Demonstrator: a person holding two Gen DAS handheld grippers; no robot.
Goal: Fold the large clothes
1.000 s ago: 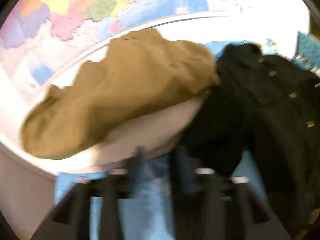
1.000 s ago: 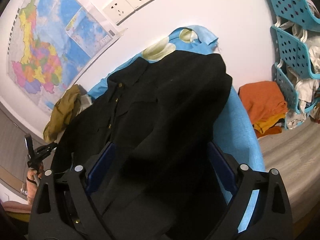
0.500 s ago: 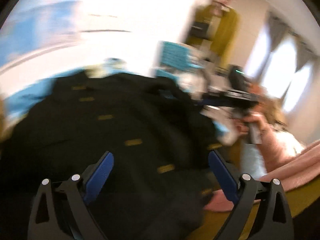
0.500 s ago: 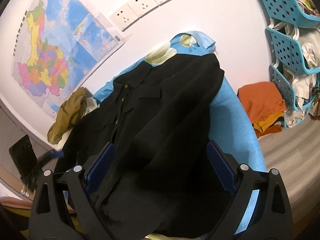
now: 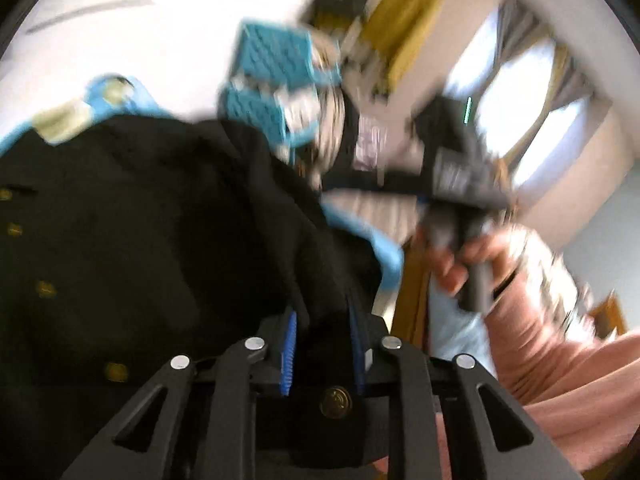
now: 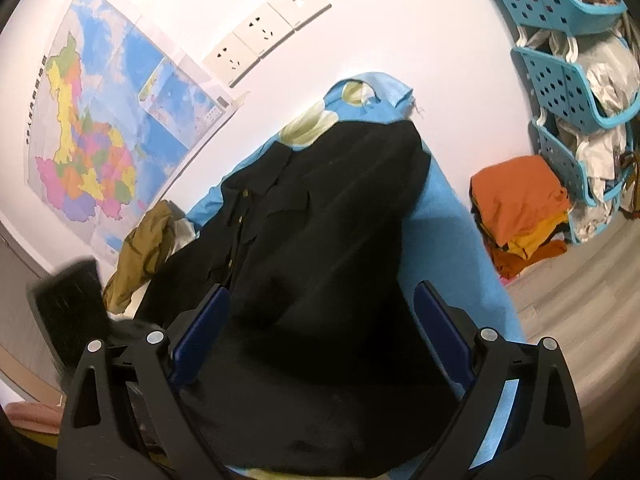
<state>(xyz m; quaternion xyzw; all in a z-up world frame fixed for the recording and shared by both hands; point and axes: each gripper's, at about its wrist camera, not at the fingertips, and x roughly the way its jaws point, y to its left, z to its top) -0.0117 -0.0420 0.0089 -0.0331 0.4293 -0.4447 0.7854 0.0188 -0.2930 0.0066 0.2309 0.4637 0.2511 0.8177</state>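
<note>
Black coat [image 5: 152,216] hem sat pinched, it seemed, in the left gripper [image 5: 322,320] — right gripper [image 6: 320,332] gaped empty — so a one-sided pull could skew the fold.

The black coat [image 6: 320,248] covers most of the blue sheet [image 6: 448,224], so little bare sheet is left; a free strip runs down the right side. Beside that strip a pile of orange clothes [image 6: 520,208] sits on the floor, with blue baskets [image 6: 560,80] stacked just behind it. On the left, a brown garment [image 6: 140,248] lies bunched against the wall. The wall with the map [image 6: 100,140] closes the far side
</note>
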